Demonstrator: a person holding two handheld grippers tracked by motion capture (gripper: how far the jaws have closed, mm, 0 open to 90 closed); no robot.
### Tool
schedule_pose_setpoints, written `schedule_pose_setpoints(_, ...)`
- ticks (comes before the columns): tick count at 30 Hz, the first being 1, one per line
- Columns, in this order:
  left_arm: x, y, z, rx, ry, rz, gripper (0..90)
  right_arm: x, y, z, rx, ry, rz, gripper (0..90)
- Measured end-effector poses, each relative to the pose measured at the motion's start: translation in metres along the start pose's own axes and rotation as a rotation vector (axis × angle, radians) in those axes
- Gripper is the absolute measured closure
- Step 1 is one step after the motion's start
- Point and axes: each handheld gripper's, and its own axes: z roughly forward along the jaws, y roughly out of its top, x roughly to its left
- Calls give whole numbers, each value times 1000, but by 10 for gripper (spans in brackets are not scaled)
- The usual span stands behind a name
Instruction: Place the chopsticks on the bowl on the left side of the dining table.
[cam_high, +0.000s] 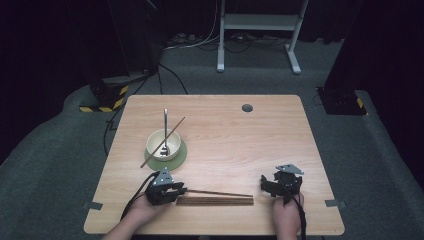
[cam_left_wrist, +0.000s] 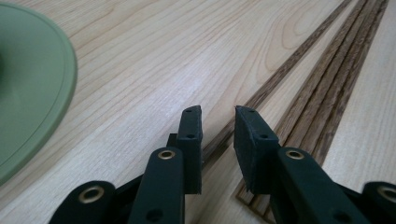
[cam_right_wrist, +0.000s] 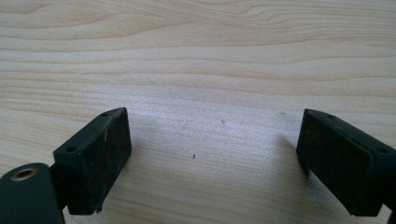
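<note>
Between narrowed left tongs (cam_left_wrist: 218, 122), loose chopstick (cam_left_wrist: 275, 77) (seemingly ungripped) pointing rightward, right tongs (cam_right_wrist: 212, 154) wide.

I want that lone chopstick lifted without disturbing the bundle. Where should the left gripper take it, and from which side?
Take the single chopstick at its near end, from above, fingers straddling it. There it angles away from the chopstick bundle, leaving bare table either side.

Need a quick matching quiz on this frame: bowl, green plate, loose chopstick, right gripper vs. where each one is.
1 bowl
2 green plate
3 loose chopstick
4 right gripper

A between the left gripper's jaws
B under the bowl
C open over bare table
D holds a spoon and a chopstick

Pairs: 1-D, 2-B, 3-A, 4-C
</note>
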Motion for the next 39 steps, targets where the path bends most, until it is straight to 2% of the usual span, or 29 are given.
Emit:
schedule_pose_setpoints(4,-5,2,4,10,7,36,710,0,0,0,0,0,0,100)
schedule_pose_setpoints(5,-5,2,4,8,7,42,715,-1,1,-2,20,9,-4,101)
schedule_pose_setpoints(6,-5,2,4,6,4,49,738,0,0,-2,19,8,-3,101)
schedule_pose_setpoints(8,-5,2,4,6,6,49,756,0,0,0,-2,0,0,101)
schedule_pose_setpoints(12,-3,1,3,1,6,43,788,0,0,0,3,1,-1,100)
schedule_pose_setpoints(13,-2,1,3,-1,6,43,796,0,0,-2,19,8,-2,101)
schedule_pose_setpoints(15,-2,0,3,5,11,49,802,0,0,0,2,1,1,100)
schedule_pose_setpoints(16,-2,0,2,0,14,40,812,1,0,0,-1,-1,7,101)
schedule_pose_setpoints(23,2,-2,0,-1,26,35,833,1,0,0,-2,-1,7,101)
schedule_pose_setpoints(25,2,-2,1,-4,29,34,831,1,0,0,-2,-1,7,101)
schedule_pose_setpoints(28,0,-1,2,-5,40,30,740,1,0,0,-2,0,7,100)
schedule_pose_setpoints(30,-2,-1,3,-5,54,38,735,1,0,0,-2,0,5,101)
schedule_pose_setpoints(33,-2,-1,3,-3,54,48,775,1,0,0,2,2,3,100)
schedule_pose_setpoints(34,-2,-1,3,-6,55,43,791,0,0,-2,20,10,-1,101)
schedule_pose_setpoints(35,-2,-1,3,-4,60,26,810,1,0,-1,15,8,-3,101)
schedule_pose_setpoints(37,-1,-1,3,-4,60,25,831,1,0,0,-7,2,-7,101)
schedule_pose_setpoints(39,-2,-1,3,-3,60,26,834,1,0,0,-6,2,-7,100)
